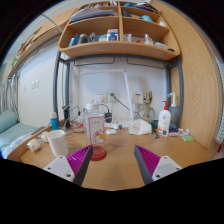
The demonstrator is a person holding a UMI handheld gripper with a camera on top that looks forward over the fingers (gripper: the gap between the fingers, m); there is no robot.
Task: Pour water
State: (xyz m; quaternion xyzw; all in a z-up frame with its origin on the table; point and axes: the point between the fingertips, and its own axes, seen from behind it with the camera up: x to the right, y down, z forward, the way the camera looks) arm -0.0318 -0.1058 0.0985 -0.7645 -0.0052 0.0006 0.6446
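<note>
Jaws wide open, holding nothing; a white cup (57,142) and red lid (98,153) sit lower left on the bench (120,160), labels unreadable.

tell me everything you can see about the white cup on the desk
The white cup looks like plain opaque plastic or ceramic, slightly tapered. It stands upright on the wooden desk, just ahead of the gripper and beyond its left finger. A red lid-like disc lies on the desk beside it, apart from it. Nothing touches the cup but the desk. Its inside is not visible, so whether it holds water cannot be told. The open fingers are not about it.
</note>
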